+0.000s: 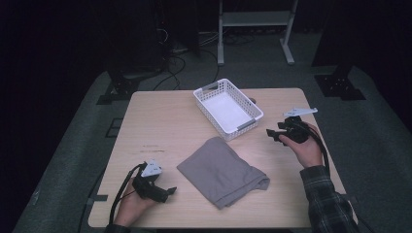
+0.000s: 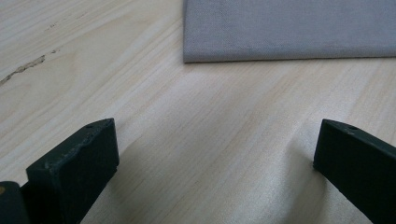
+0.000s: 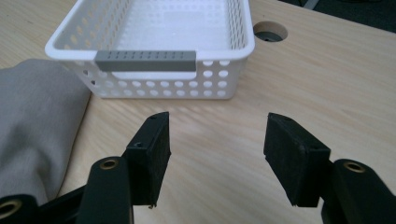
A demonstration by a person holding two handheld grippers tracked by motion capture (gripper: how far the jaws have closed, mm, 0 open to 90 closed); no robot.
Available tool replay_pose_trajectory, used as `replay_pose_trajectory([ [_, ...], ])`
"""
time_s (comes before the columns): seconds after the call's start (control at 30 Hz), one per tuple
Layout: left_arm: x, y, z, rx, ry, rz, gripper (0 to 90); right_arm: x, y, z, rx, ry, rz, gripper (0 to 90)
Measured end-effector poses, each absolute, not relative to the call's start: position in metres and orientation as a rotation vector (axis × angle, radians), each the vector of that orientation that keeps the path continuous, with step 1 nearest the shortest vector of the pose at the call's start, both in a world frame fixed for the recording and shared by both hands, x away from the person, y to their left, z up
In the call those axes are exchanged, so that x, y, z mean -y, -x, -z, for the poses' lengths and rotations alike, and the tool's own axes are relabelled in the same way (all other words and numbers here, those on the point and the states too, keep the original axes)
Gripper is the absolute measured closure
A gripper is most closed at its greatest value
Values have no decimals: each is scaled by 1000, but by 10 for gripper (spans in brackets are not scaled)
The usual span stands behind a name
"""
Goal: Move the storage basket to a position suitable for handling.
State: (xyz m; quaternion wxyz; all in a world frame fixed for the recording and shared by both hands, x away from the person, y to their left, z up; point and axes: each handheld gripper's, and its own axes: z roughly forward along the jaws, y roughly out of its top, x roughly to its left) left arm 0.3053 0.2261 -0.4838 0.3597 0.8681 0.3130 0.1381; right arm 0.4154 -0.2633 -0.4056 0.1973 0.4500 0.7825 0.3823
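Your left tool (image 1: 171, 191) sat low at the near left of the worktop (image 1: 160, 126), held in your left hand (image 1: 131, 206), its jaws spread wide apart with only bare wood between them. In the left gripper view, those jaws framed pale woodgrain, and the straight folded edge of the grey cloth (image 2: 289, 28) lay just beyond them, not touching. That cloth (image 1: 221, 172) rested near the middle of the worktop, folded into a rough rectangle with its near right corner rumpled. Behind it, toward the far edge, the white basket (image 1: 204, 94) stood at an angle with nothing inside, its near corner just beside the cloth's far edge. In the right gripper view, the basket (image 3: 243, 46) showed its grey handle (image 3: 144, 60) facing you, and a round hole (image 3: 270, 31) in the worktop sat just past its corner. Your right tool (image 1: 270, 132) hovered at the right, gripped in your right hand (image 1: 306, 145), pointing left toward the basket, its jaws apart and clamped on nothing.
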Motion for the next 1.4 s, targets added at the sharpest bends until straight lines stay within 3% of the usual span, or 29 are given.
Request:
replay_pose_trajectory([
  [0.9,-226,-305,484,-801,-2237,-356,0,234,-494,388,-2240,-1272,-1033,480],
  [1.4,-226,-305,484,-795,-2241,-354,0,223,-528,401,-2254,-1311,-968,599],
])
